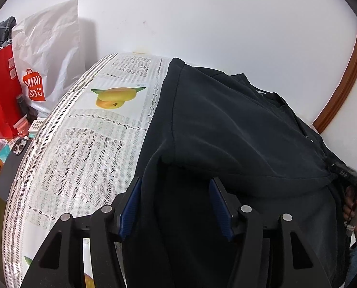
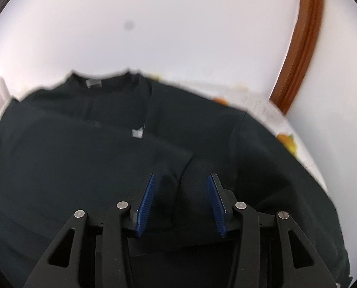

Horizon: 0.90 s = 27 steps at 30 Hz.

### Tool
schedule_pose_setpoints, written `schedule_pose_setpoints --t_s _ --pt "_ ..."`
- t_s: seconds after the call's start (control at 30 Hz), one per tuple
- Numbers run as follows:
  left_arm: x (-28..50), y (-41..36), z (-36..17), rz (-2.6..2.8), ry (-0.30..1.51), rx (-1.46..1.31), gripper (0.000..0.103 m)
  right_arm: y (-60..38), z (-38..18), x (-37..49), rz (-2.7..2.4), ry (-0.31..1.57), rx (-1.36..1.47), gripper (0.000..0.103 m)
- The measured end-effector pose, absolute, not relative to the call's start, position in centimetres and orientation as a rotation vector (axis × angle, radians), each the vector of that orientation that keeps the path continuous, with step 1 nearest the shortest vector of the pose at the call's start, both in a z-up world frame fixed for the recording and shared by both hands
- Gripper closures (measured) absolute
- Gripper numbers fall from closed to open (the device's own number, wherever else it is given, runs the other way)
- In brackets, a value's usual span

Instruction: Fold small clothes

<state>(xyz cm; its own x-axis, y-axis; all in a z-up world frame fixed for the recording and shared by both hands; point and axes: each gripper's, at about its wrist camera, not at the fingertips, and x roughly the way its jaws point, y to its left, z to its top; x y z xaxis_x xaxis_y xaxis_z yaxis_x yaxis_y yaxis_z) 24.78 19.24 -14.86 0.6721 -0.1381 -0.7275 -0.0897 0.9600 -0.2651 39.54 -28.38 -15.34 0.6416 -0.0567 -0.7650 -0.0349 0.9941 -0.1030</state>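
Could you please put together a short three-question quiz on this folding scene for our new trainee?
1. True or false: the black T-shirt lies on a lace tablecloth.
2. What fruit is pictured on the tablecloth: A mango, B grapes, C cherries?
3. What colour are the pads on the left gripper fingers?

Key: 1 true; 2 A; 3 blue.

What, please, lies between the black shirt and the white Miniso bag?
In the left wrist view, only the lace tablecloth with its mango print lies between the black shirt and the Miniso bag.
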Motion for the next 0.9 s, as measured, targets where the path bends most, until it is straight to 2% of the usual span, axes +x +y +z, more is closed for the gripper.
schedule_pose_setpoints --t_s 0.1,0.27,0.37,0.53,0.6,0.7,0.83,0.9 --pt "24.7 19.4 -14.7 -0.029 0.832 -0.298 0.048 -29.3 -16.2 39.6 -0.024 0.933 -0.046 0.059" --pt "24.3 19.6 -14.3 -0.036 0.818 -0.314 0.048 -30.8 -12.7 35.7 -0.01 0.906 0.047 0.058" --pt "23.9 19.7 -13.6 -0.038 0.796 -0.322 0.048 -32.4 -11.3 33.0 -0.055 0.906 0.057 0.049" --pt "23.1 18.9 -12.4 -0.05 0.747 -0.3 0.048 -38.0 -9.6 26.6 -0.199 0.863 0.045 0.047" --pt "22.9 18.3 -11.8 -0.055 0.737 -0.279 0.048 -41.2 -9.4 24.1 -0.258 0.862 0.06 0.037" --pt "22.1 17.3 -10.3 -0.067 0.739 -0.242 0.048 -46.5 -9.8 20.5 -0.385 0.879 0.069 0.029" --pt "20.2 15.9 -8.2 -0.082 0.71 -0.198 0.034 -52.9 -11.6 16.3 -0.493 0.917 0.099 0.023" --pt "19.5 15.2 -7.7 -0.083 0.718 -0.181 0.034 -55.5 -13.1 15.1 -0.523 0.948 0.126 0.023"
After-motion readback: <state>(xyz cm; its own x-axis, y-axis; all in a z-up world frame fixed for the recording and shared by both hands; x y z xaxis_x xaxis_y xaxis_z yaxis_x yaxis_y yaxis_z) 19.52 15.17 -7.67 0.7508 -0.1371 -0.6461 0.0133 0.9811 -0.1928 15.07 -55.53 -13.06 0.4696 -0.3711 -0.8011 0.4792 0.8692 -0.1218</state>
